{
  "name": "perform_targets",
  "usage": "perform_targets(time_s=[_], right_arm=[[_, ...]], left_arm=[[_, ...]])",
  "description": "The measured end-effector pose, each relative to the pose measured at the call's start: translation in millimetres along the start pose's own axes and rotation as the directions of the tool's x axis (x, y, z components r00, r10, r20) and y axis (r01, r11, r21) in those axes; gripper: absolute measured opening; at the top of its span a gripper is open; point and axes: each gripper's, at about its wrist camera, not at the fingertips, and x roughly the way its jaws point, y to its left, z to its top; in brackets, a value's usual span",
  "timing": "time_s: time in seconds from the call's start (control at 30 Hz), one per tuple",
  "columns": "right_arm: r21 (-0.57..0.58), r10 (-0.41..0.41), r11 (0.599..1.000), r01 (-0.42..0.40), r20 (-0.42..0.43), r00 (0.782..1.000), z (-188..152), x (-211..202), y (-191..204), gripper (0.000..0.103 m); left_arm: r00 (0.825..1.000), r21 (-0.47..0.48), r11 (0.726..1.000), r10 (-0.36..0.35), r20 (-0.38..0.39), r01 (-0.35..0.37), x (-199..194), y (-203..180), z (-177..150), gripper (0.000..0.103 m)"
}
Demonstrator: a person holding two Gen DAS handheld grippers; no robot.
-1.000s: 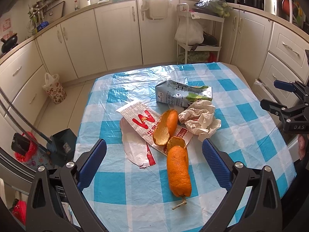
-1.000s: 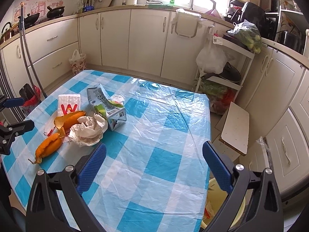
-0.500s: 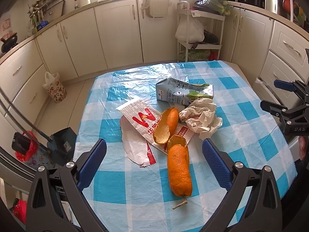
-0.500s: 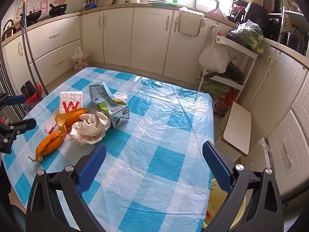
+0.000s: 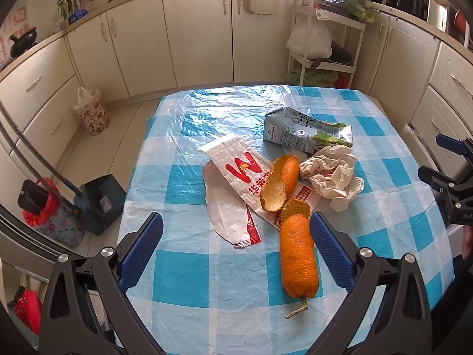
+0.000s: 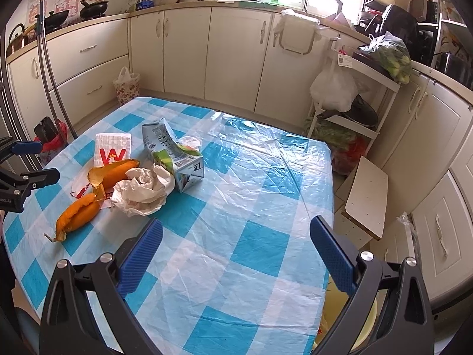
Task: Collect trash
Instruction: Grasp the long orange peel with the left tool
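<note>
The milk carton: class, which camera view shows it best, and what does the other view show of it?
The right wrist view: the milk carton lies near, crushed, its folded end and barcode facing the camera. The left wrist view shows only its printed side, farther off, behind the crumpled paper.

The left gripper (image 5: 236, 251) is hovering low at the near edge of the surface (image 5: 189, 278), its blue-padded fingers (image 5: 142, 248) spreading wide apart and holding nothing. The right gripper (image 6: 236, 254) is hanging over the right side of the surface, its fingers (image 6: 331, 254) likewise gaping and empty. Each gripper is showing at the edge of the other's view, well apart.
</note>
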Motion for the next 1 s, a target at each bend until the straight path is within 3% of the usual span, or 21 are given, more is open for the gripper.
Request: perform_targets(time_s=[0.17, 0.33, 0.57, 0.67, 0.73, 0.8, 1.0], right_arm=[[-0.013, 0.011, 1.000, -0.011, -0.003, 1.000, 0, 0, 4, 0.095], [-0.012, 0.029, 1.000, -0.029, -0.013, 0.999, 0, 2, 7, 0.095], [-0.033, 0.051, 0.998, -0.052, -0.024, 0.998, -1, 4, 13, 0.095], [-0.030, 0.055, 0.998, -0.056, -0.024, 0.998, -1, 5, 11, 0.095], [-0.024, 0.055, 0.998, -0.055, -0.023, 0.998, -1, 4, 9, 0.095], [-0.017, 0.056, 0.998, -0.056, -0.022, 0.998, 0, 4, 7, 0.095], [-0.017, 0.057, 0.998, -0.058, -0.023, 0.998, 0, 5, 7, 0.095]], left_arm=[[0.996, -0.002, 0.998, -0.070, -0.046, 0.070, 8, -4, -4, 0.096], [0.982, -0.040, 0.986, -0.164, -0.092, 0.161, 16, -3, -9, 0.096], [0.977, 0.066, 0.983, -0.159, -0.143, 0.170, 28, -32, -20, 0.091], [0.970, 0.088, 0.981, -0.157, -0.185, 0.175, 34, -37, -24, 0.076], [0.960, 0.078, 0.976, -0.182, -0.214, 0.203, 38, -36, -26, 0.049], [0.951, 0.061, 0.972, -0.206, -0.232, 0.226, 41, -34, -27, 0.030], [0.943, 0.077, 0.957, -0.258, -0.212, 0.279, 28, -29, -22, 0.019]])
